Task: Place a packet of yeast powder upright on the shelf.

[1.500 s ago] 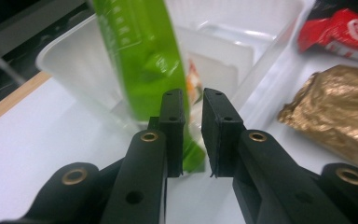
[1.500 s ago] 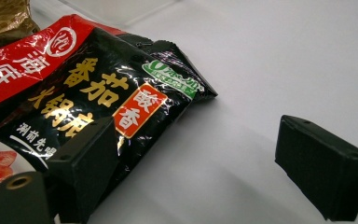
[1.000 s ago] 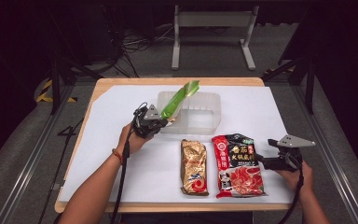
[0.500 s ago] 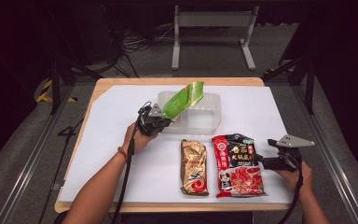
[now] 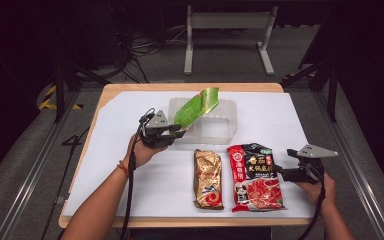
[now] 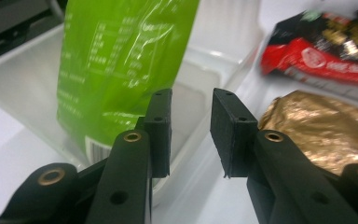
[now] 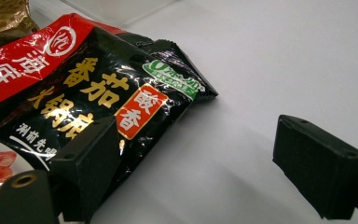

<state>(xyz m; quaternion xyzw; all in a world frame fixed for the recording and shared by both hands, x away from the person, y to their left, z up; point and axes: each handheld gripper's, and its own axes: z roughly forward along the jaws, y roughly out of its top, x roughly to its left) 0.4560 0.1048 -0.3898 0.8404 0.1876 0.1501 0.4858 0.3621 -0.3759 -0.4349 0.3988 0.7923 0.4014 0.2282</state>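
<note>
The green packet (image 5: 196, 107) has been brought further over the clear plastic container (image 5: 220, 131) than it was a second ago, and it now stands steeply tilted with its lower end inside the container's near left part — its upper end leans up and away over the rim. In the left gripper view the jaws of the left gripper (image 6: 191, 133) are seen apart, with an empty gap between them, and the packet (image 6: 116, 65) stands just to the side of one jaw rather than between the two; it seems that the packet was let go at this moment, although it cannot be told for sure whether the jaw touches its bottom seam. This is judged to mean that the placing of the first packet is nearly done, and it may tip down flat when left alone. The right gripper (image 5: 282, 173) is held low beside the red and black hotpot-base packet (image 5: 255, 176), with its jaws wide apart and nothing between them. The gold packet (image 5: 207, 177) lies flat on the white table cover (image 5: 130, 190) — untouched, beside the red one.
</note>
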